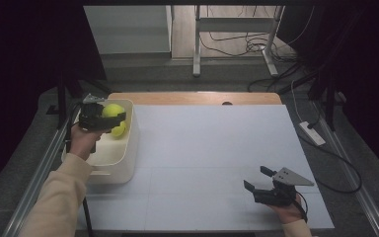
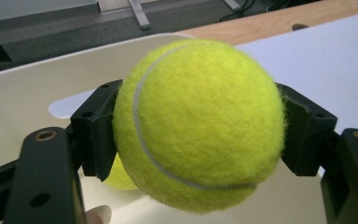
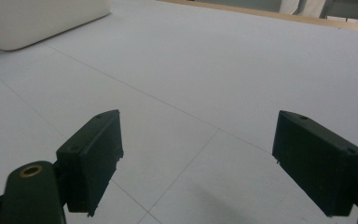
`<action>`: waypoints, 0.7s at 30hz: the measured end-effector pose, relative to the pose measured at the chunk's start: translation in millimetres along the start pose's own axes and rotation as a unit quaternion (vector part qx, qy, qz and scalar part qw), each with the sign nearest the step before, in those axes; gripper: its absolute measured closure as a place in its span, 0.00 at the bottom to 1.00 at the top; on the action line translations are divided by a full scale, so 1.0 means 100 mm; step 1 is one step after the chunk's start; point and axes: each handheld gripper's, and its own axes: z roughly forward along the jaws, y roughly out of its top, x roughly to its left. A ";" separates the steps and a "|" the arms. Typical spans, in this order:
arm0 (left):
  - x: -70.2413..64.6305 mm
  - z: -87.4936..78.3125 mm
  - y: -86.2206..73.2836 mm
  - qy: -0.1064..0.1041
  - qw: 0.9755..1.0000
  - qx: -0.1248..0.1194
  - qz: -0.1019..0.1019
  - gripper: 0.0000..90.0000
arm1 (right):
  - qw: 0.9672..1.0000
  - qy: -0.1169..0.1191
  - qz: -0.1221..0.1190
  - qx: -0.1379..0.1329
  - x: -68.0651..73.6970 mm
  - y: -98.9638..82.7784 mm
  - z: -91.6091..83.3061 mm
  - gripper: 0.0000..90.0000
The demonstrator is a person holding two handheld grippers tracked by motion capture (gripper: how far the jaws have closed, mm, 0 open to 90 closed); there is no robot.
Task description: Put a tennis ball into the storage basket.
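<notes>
1. Table (image 1: 217,163): white top, bare across the middle; landmark = bin.
2. Bin (image 1: 128,153): cream tub at table's left edge, rim up, open.
3. R gripper (image 1: 259,183): well apart from bin, near table's front-right corner. Jaws wide apart, nothing between them, idle over bare top.
4. L gripper (image 1: 109,120): over bin's far end, jaws clamped on held ball from both sides, pads pressing into the felt.
5. Held ball (image 2: 198,123): yellow tennis ball, inside bin's rim line but not resting on its floor as far as I can tell.
6. 2nd ball (image 1: 119,130): already in bin, just below/behind the held one.
7. Progress, my read: one ball binned, second at drop point. Left: open L jaws, pull out. No other balls on table.
</notes>
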 end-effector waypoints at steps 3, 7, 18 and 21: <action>-0.01 -0.01 0.00 0.003 1.000 -0.004 0.002 0.29 | 1.000 0.001 -0.001 0.000 0.00 0.00 0.00 0.18; -0.01 -0.03 0.01 0.007 1.000 -0.009 0.002 0.29 | 1.000 0.001 0.000 0.000 0.00 0.00 0.00 0.18; -0.08 -0.20 0.04 -0.019 0.998 -0.057 -0.004 0.10 | 1.000 0.001 0.000 0.000 0.00 0.00 0.00 0.18; -0.12 -0.24 0.03 -0.039 0.997 -0.065 -0.001 0.06 | 1.000 0.001 0.001 0.000 0.00 0.00 0.00 0.18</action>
